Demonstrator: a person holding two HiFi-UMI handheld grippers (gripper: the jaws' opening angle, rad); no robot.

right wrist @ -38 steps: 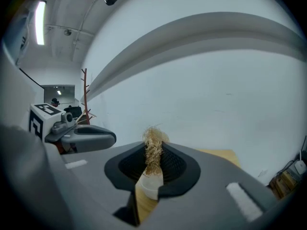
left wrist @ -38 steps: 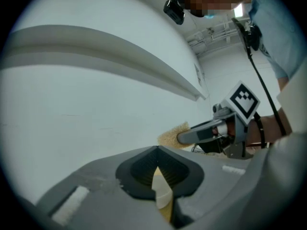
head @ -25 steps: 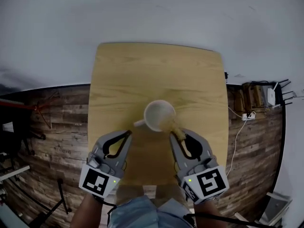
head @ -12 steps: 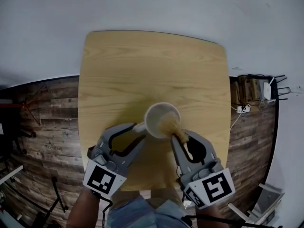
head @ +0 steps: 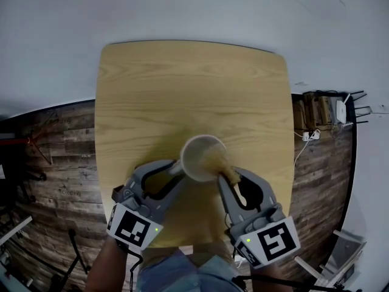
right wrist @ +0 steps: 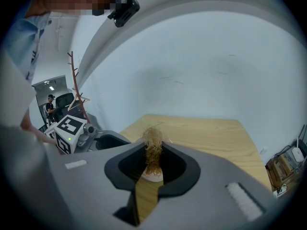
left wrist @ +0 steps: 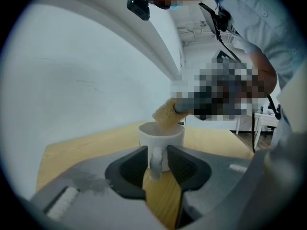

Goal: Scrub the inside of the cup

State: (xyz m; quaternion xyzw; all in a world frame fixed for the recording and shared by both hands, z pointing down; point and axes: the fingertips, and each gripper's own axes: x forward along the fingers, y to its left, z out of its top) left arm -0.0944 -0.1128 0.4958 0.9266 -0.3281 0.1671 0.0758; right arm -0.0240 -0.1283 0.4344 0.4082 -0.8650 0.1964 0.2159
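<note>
Around the cup handle [left wrist: 154,161], left gripper [left wrist: 157,152] jaws have just opened.

Even soft light, faint shadows, heavy fisheye edge distortion.

White cup [head: 193,158], tan scrubber [head: 229,174], light wood-grain table [head: 182,84].

left claw [left wrist: 157,154], jaws just opened, straddles the handle [left wrist: 155,162] of the cup [left wrist: 163,135], a sponge [left wrist: 165,114] dipping inside.
</note>
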